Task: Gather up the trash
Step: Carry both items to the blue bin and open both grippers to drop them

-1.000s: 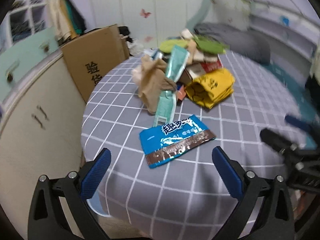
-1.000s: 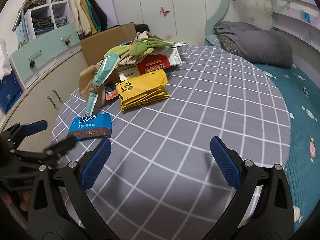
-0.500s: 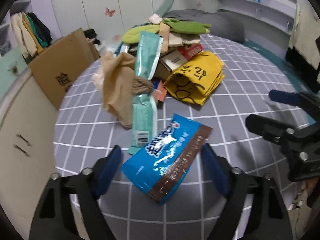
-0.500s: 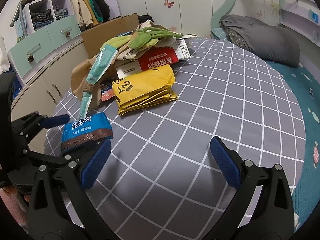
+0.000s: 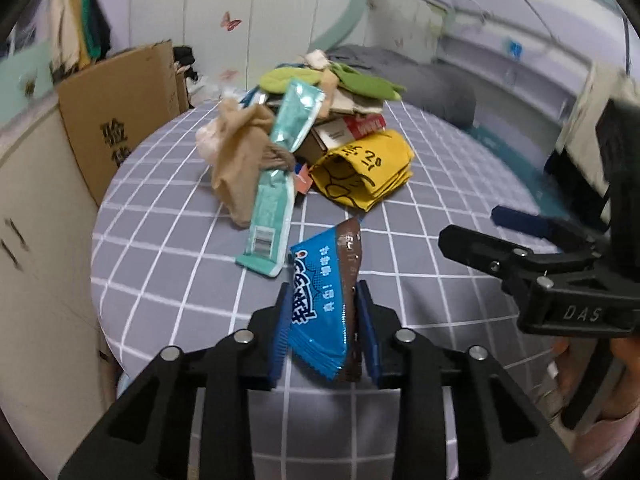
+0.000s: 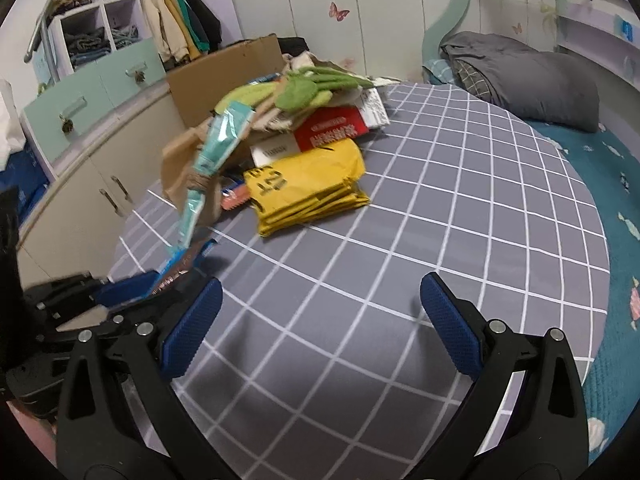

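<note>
A blue and brown snack wrapper (image 5: 316, 276) stands bunched and tilted up between the pads of my left gripper (image 5: 323, 290). The jaws are closing and press on both its sides. From the right wrist view the same wrapper (image 6: 182, 262) and left gripper (image 6: 160, 284) sit at the left edge of the grey checked cloth (image 6: 360, 240). My right gripper (image 6: 320, 292) hangs open over bare cloth, nothing between its fingers. It also shows in the left wrist view, the right gripper (image 5: 476, 228) just right of the wrapper.
A trash pile lies beyond: a long teal wrapper (image 5: 280, 168), a beige paper bag (image 5: 240, 152), a folded yellow bag (image 5: 364, 168), green pieces (image 5: 360, 84) and a red box (image 6: 332, 132). A cardboard box (image 5: 116, 120) and cabinets (image 6: 80, 184) stand left. A grey blanket (image 6: 520, 72) lies far right.
The left jaws went from wide open around the flat wrapper to closed on it, and the wrapper has bunched up and tilted off the cloth. The right gripper stayed put.
</note>
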Action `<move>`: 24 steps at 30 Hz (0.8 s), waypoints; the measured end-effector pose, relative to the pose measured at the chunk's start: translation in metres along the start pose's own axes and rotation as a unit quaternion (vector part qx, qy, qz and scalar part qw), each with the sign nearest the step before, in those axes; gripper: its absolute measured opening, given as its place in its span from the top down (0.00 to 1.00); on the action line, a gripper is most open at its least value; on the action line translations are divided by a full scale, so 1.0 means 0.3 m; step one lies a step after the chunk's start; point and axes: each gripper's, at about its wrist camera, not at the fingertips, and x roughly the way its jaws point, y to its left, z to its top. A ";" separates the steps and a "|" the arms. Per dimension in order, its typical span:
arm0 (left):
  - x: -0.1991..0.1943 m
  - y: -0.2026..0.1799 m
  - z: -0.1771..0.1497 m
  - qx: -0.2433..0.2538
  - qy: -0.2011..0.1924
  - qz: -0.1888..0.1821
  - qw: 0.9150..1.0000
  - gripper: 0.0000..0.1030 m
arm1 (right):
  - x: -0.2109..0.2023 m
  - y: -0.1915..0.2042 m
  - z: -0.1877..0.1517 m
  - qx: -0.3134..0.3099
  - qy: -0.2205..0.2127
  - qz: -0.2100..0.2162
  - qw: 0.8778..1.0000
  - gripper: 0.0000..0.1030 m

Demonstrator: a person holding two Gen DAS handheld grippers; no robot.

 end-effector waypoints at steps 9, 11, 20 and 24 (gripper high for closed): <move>-0.141 0.095 -0.036 -0.071 -0.073 0.018 0.995 0.77 | 0.038 0.079 0.034 0.025 0.002 0.059 0.998 0.06; -0.178 0.115 -0.040 -0.084 -0.089 0.024 0.992 0.77 | 0.057 0.098 0.047 0.032 0.001 0.073 0.997 0.06; -0.271 0.311 -0.036 -0.171 -0.137 0.128 0.967 0.78 | 0.202 0.235 0.138 0.042 0.006 0.093 0.995 0.43; -0.269 0.377 -0.053 -0.189 -0.133 0.134 0.964 0.78 | 0.251 0.252 0.172 0.051 0.010 0.086 0.995 0.51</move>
